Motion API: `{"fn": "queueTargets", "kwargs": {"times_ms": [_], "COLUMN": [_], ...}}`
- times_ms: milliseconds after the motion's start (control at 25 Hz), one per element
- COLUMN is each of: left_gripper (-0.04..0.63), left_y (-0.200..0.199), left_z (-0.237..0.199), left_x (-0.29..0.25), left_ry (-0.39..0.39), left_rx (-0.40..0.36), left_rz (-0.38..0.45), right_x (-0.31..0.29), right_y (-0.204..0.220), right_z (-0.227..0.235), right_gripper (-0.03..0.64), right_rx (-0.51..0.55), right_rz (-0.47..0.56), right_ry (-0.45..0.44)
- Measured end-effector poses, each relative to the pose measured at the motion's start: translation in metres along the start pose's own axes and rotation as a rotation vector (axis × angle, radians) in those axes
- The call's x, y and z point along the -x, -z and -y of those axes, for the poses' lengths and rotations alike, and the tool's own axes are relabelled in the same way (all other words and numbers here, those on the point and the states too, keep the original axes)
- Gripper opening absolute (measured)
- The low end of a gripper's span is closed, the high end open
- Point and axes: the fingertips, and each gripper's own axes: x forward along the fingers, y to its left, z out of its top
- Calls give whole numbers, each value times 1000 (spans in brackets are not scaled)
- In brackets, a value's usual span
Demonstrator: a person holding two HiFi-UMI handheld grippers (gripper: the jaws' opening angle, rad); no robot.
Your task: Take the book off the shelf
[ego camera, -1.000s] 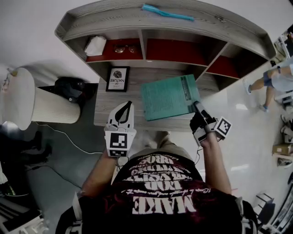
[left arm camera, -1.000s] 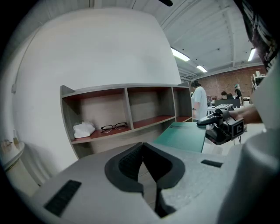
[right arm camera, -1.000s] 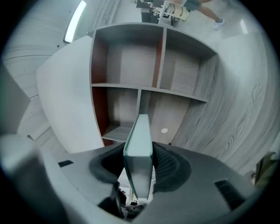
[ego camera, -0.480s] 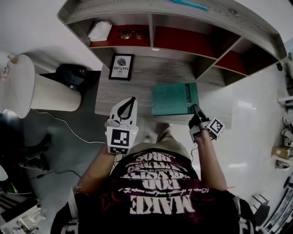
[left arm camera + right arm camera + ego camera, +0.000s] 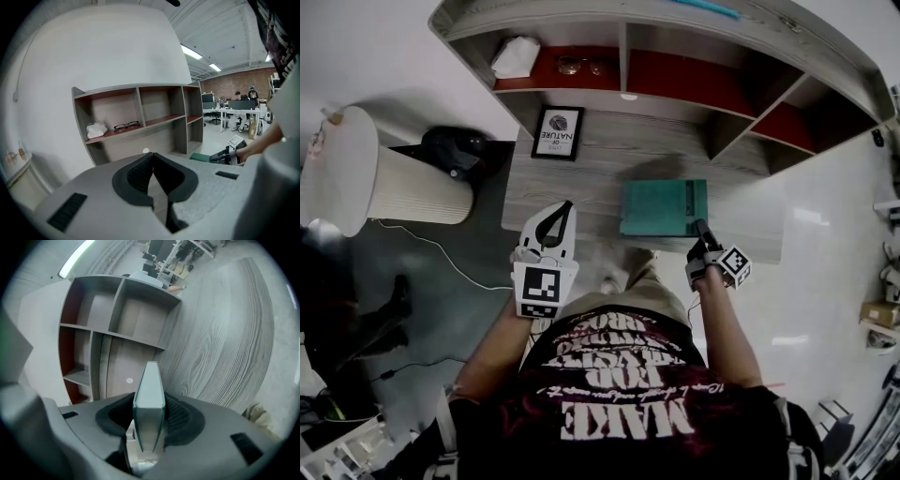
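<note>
In front of the shelf (image 5: 622, 56), out of its compartments, the book (image 5: 664, 208) lies flat and level over the shelf's desk top (image 5: 581, 187), below the middle compartment. It is teal, with its long side running across the shelf's width. Whether it rests on the wood or hangs just above it I cannot tell. The right gripper (image 5: 699, 230) has it by the corner farthest from the shelf, on the right. In the right gripper view the jaws are clamped on the book's edge, one pad on each cover, and the book runs straight out between them towards the shelf.

The left gripper (image 5: 563, 208) hovers off the shelf's left half, over the front edge of the desk top and well apart from the book. Its jaws are together at the tips with nothing between them.

In the shelf's left compartment a white wad (image 5: 516, 56) sits at the left end and glasses (image 5: 581, 66) lie near the divider. Below that compartment, a framed picture (image 5: 557, 132) lies on the desk top.
</note>
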Motion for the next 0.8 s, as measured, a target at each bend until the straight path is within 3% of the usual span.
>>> {"fn": "queueTargets", "kwargs": {"times_ms": [160, 360, 440, 560, 680, 800], "left_gripper": [8, 8, 8, 8, 8, 8], "left_y": [5, 7, 6, 1, -1, -4], "left_z": [-2, -7, -9, -10, -10, -10], "left_x": [10, 23, 29, 39, 47, 53], "left_ry": [-9, -27, -32, -36, -36, -23], "left_rx": [9, 18, 19, 20, 31, 80], "left_rz": [1, 16, 26, 51, 75, 104], "right_x": [-4, -13, -15, -9, 5, 26], "right_y": [10, 17, 16, 16, 17, 21], "right_z": [23, 49, 55, 52, 22, -40], "right_gripper": [208, 289, 317, 353, 334, 242], "right_rx": [151, 295, 406, 657, 845, 943], "right_rz": [-28, -117, -158, -235, -260, -186], "right_ry": [92, 253, 322, 397, 371, 224]}}
